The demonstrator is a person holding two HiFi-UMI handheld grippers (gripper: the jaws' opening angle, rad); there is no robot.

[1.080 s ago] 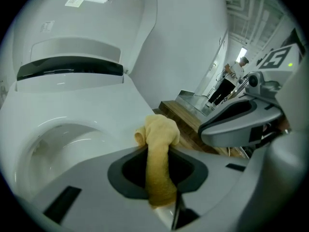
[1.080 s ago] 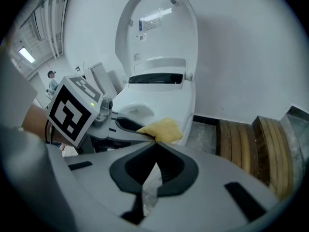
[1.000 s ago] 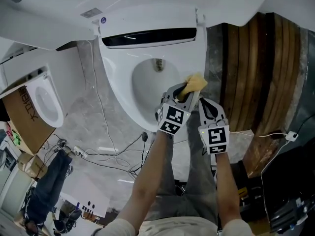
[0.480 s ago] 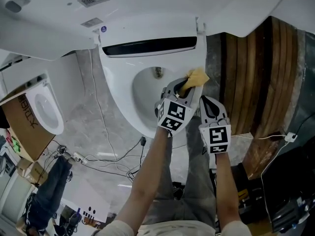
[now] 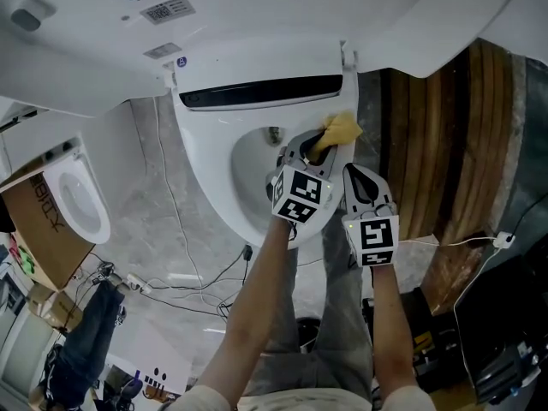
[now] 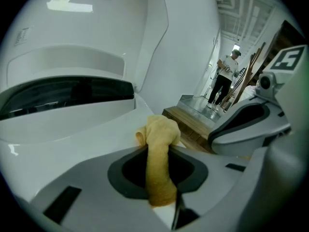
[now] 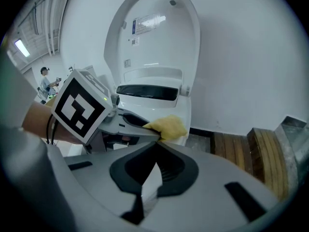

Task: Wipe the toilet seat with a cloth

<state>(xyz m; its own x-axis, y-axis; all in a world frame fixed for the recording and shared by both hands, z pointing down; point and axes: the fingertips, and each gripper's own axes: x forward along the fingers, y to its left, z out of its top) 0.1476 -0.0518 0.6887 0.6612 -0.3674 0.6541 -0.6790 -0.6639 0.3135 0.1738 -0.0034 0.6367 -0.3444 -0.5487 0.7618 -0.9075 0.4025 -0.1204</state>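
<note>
Wiping stroke was under way. Lid [image 5: 257, 7] stood raised behind the toilet seat [image 5: 204, 165], so the whole seat ring was reachable.

Left tongs [image 5: 318, 146] were clamped on the yellow cloth [image 5: 339, 130]. A strand was pinched between the jaws, and the bunched end stuck out past the tips. The cloth pressed on the side of the seat nearest the wood planks [image 5: 445, 127], close to the seat's hinge end.

Right tongs [image 5: 353, 173] hung just beside the seat on that same side, nearer its front. The jaws were brought together with nothing between them, so idle, I'd say.

Couldn't tell how much of the seat was already wiped. By my read, this was a pass along one side, with the far side and front likely left.

Next move called for keeping the wad pressed down and dragging it round the seat, without letting it slip into the bowl [image 5: 257, 157].

Versus a second earlier, cloth and left tongs had crept along the seat toward the hinge end. Right tongs trailed after, closed throughout.
</note>
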